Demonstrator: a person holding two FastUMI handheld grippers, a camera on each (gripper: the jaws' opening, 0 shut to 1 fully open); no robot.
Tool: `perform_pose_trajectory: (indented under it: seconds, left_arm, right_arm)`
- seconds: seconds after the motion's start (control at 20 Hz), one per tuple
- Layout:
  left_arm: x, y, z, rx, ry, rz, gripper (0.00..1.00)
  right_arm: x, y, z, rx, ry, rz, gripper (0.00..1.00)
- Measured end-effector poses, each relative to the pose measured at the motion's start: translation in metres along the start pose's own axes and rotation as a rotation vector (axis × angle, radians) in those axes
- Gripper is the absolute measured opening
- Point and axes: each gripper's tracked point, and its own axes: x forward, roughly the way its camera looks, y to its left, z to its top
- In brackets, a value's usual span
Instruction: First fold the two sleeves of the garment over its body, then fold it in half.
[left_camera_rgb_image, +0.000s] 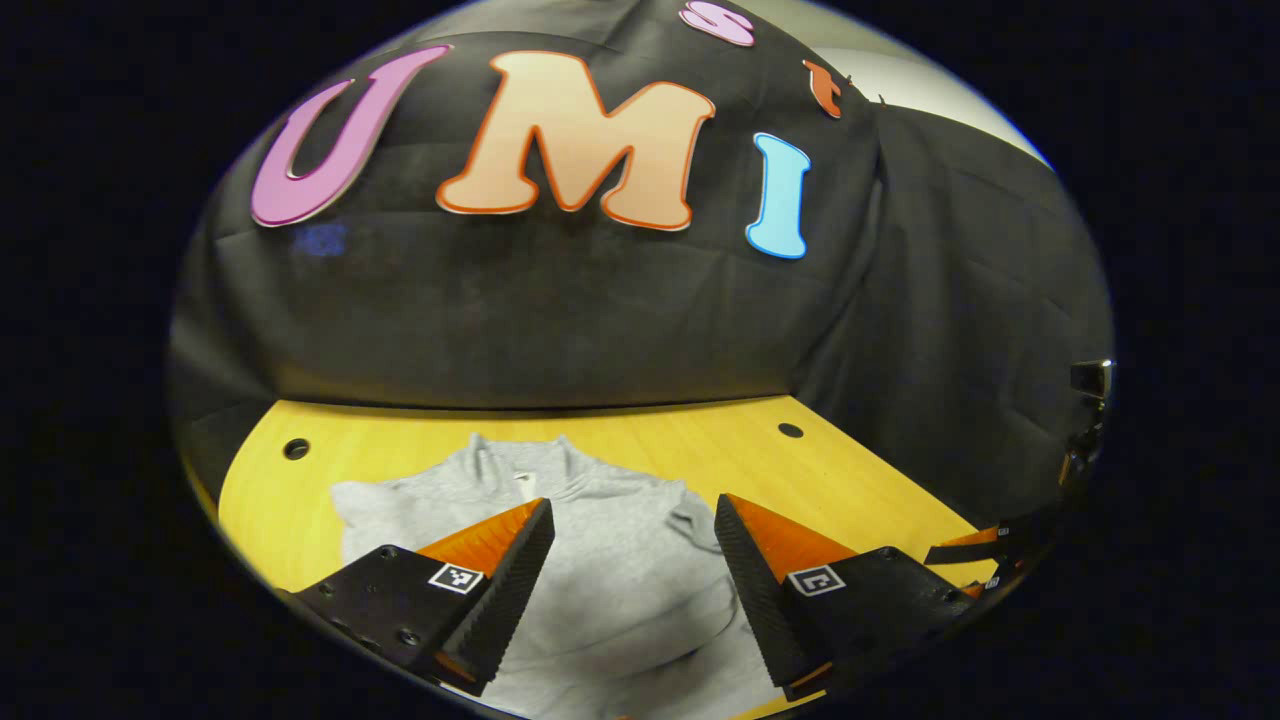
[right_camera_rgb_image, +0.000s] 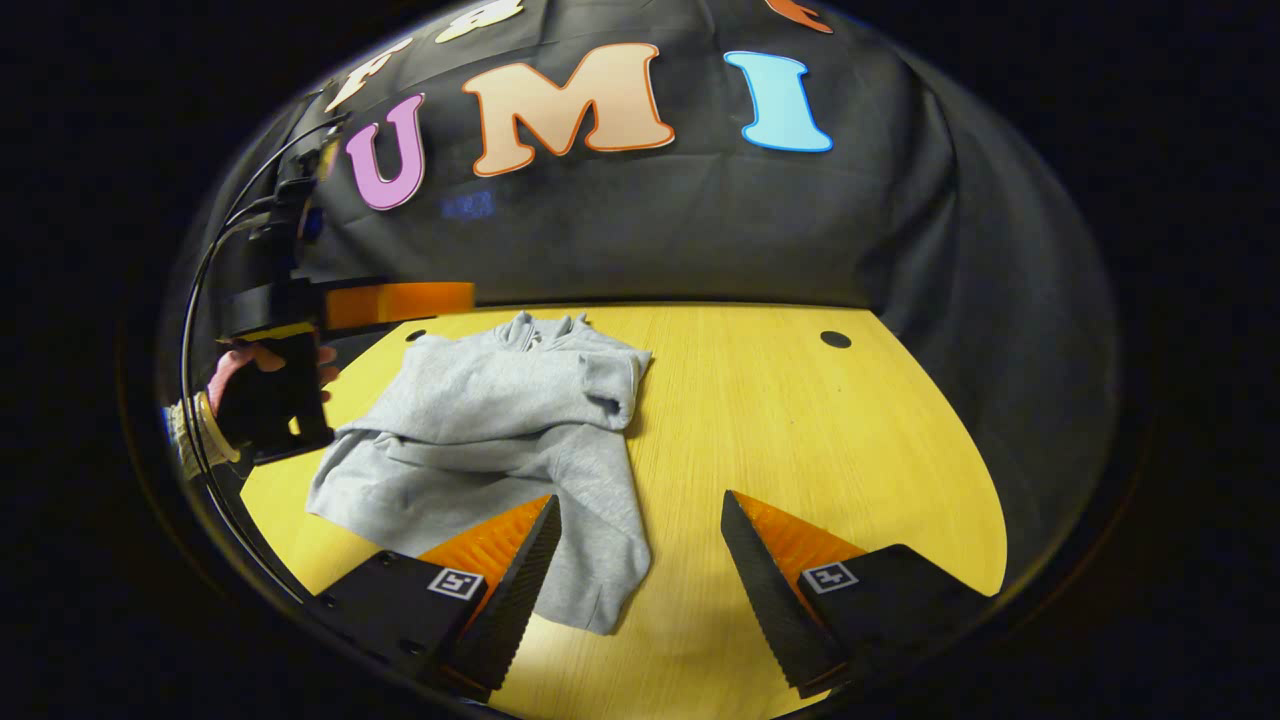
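Note:
A grey sweatshirt (right_camera_rgb_image: 490, 420) lies flat on the yellow wooden table (right_camera_rgb_image: 800, 440), collar toward the far wall. Both its sleeves lie folded over the body, one crossing down toward the near edge. My right gripper (right_camera_rgb_image: 640, 510) hovers open above the garment's near right corner, nothing between its fingers. In the left gripper view the sweatshirt (left_camera_rgb_image: 620, 540) spreads under my left gripper (left_camera_rgb_image: 635, 515), which is open and empty above the garment's middle. The left gripper (right_camera_rgb_image: 400, 298) and the hand holding it also appear at the left of the right gripper view.
The table has a round hole (right_camera_rgb_image: 835, 339) at the far right and another hole (left_camera_rgb_image: 296, 448) at the far left. Black cloth walls close the back and right side. Bare tabletop (right_camera_rgb_image: 850, 470) lies to the right of the garment.

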Motion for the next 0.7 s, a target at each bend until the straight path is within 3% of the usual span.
perform_pose_trajectory:
  seconds: [0.4, 0.7]
  left_arm:
    - [-0.130, 0.086, -0.073, 0.031, 0.117, 0.173, 0.94]
    - [-0.183, 0.102, -0.155, -0.070, 0.261, 0.239, 0.94]
  right_arm:
    - [0.006, 0.028, -0.030, -0.054, 0.065, 0.099, 0.99]
    - [0.018, 0.040, -0.058, -0.111, 0.122, 0.110, 0.97]
